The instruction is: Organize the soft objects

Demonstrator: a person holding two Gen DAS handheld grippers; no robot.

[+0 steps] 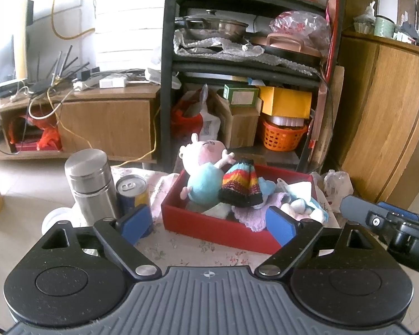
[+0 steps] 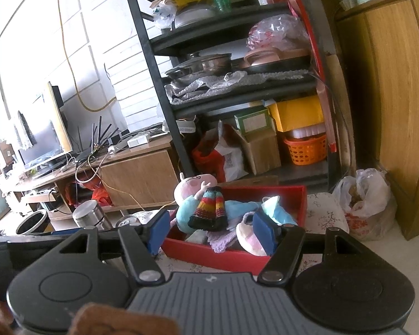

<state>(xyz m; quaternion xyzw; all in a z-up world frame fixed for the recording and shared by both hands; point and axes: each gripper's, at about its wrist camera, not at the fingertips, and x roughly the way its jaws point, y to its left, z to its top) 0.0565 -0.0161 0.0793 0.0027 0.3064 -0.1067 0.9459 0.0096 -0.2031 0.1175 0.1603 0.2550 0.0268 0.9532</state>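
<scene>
A red box point(image 1: 209, 227) point(image 2: 218, 259) sits on a floral tablecloth point(image 1: 181, 248). It holds a pink pig plush in a blue shirt point(image 1: 202, 167) point(image 2: 191, 195), a rainbow-striped knitted piece point(image 1: 241, 185) point(image 2: 209, 210), a purple cloth point(image 1: 251, 215) point(image 2: 223, 240) and other soft toys. My left gripper point(image 1: 209, 226) is open and empty, just in front of the box. My right gripper point(image 2: 213, 231) is open and empty, in front of and slightly above the box. The right gripper's body shows at the right edge of the left wrist view point(image 1: 391, 223).
A steel thermos point(image 1: 90, 184) point(image 2: 90, 215) and a drink can point(image 1: 132, 192) stand left of the box. A crumpled plastic bag point(image 1: 338, 184) lies to its right. A black shelf rack point(image 1: 245, 69), a TV cabinet point(image 1: 83, 120) and a wooden cupboard point(image 1: 385, 117) stand behind. A filled plastic bag point(image 2: 366, 201) sits on the floor.
</scene>
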